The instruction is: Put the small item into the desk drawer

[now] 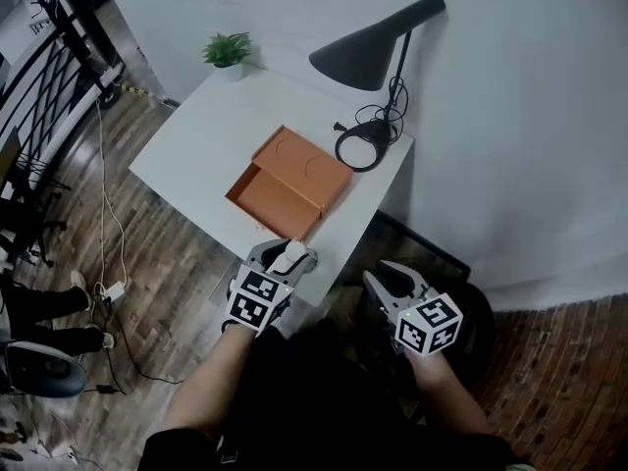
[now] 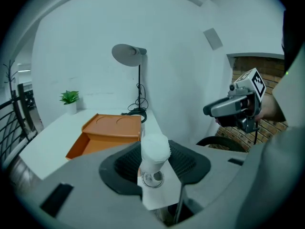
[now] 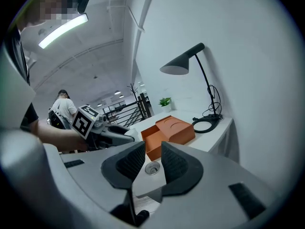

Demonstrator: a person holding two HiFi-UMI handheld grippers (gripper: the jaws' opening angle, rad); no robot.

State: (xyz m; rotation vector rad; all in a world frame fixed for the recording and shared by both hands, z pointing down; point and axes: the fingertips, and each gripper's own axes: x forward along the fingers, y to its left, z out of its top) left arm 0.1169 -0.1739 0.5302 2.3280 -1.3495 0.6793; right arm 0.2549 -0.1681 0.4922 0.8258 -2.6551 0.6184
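A small white item sits between the pads of my left gripper, which is shut on it just off the near edge of the white desk. The orange desk drawer box lies mid-desk, and its drawer is pulled open toward me. My right gripper hovers to the right of the left one, off the desk's corner. Its jaws stand a little apart with nothing between them.
A black desk lamp with a coiled cord stands at the desk's far right by the white wall. A small potted plant sits at the far corner. Cables trail over the wooden floor at left. A person stands far off.
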